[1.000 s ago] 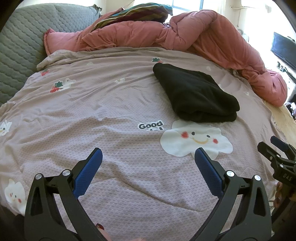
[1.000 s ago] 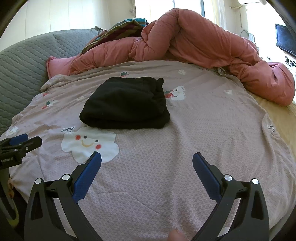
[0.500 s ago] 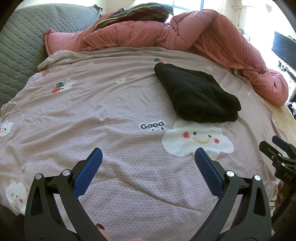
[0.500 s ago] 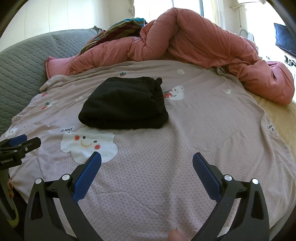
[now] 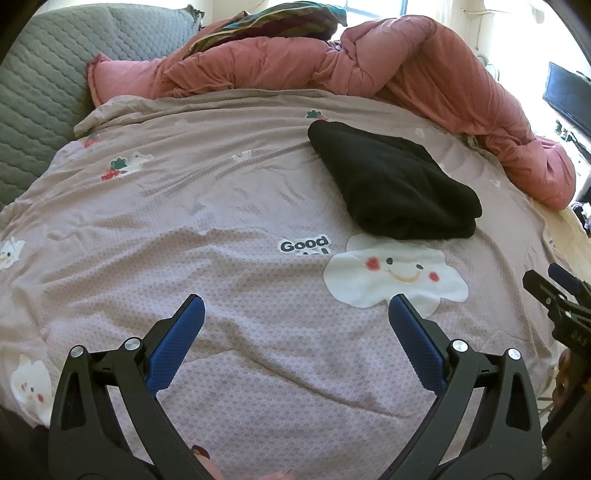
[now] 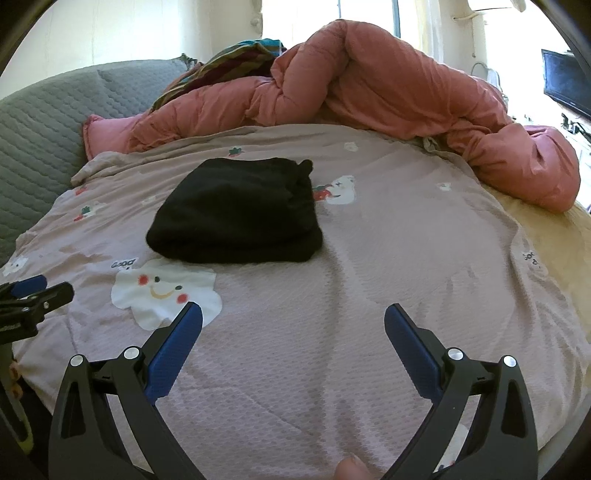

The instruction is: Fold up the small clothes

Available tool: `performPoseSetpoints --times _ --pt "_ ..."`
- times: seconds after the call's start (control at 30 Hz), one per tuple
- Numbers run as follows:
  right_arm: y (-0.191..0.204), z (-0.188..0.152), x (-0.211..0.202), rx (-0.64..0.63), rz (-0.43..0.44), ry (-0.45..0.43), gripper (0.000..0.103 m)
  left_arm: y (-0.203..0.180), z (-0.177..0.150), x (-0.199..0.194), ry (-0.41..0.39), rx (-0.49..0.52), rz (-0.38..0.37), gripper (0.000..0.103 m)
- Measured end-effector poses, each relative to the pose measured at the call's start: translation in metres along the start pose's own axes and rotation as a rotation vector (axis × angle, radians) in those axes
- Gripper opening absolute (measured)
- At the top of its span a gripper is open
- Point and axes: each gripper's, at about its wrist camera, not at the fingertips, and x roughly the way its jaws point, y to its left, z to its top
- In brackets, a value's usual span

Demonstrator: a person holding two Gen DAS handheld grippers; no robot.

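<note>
A black garment (image 5: pixel 395 188) lies folded into a thick bundle on the mauve bedsheet (image 5: pixel 221 206), just beyond a white smiling cloud print (image 5: pixel 397 275). The right wrist view shows the same black garment (image 6: pixel 240 210) left of centre. My left gripper (image 5: pixel 295 308) hovers open over bare sheet, well short of the garment and to its left. My right gripper (image 6: pixel 293 314) is open too, over the sheet in front of the bundle and slightly right of it. Neither holds anything. Each gripper shows at the edge of the other's view.
A bunched pink duvet (image 5: pixel 406 70) runs along the far side and right edge of the bed. A striped pillow (image 5: pixel 266 29) sits on it. A grey quilted headboard (image 5: pixel 37 85) stands at left. A dark screen (image 5: pixel 569 98) is at far right.
Both views have shifted slightly; the black garment sits a touch further left in the right wrist view. Both grippers stay open and empty.
</note>
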Motion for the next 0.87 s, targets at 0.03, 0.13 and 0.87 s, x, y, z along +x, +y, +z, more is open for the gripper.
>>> performPoseSetpoints --times 0.03,0.13,0.87 --pt "-0.002 0.000 0.000 0.004 -0.010 0.000 0.098 0.000 0.000 0.000 0.003 0.000 -0.008 0.093" --pt "-0.010 0.000 0.000 0.015 -0.042 -0.001 0.098 0.000 -0.001 0.001 0.001 0.004 -0.019 0.093" --pt "-0.330 -0.135 -0.143 0.618 -1.090 0.104 0.098 0.204 0.060 0.033 0.058 -0.282 0.294 0.093"
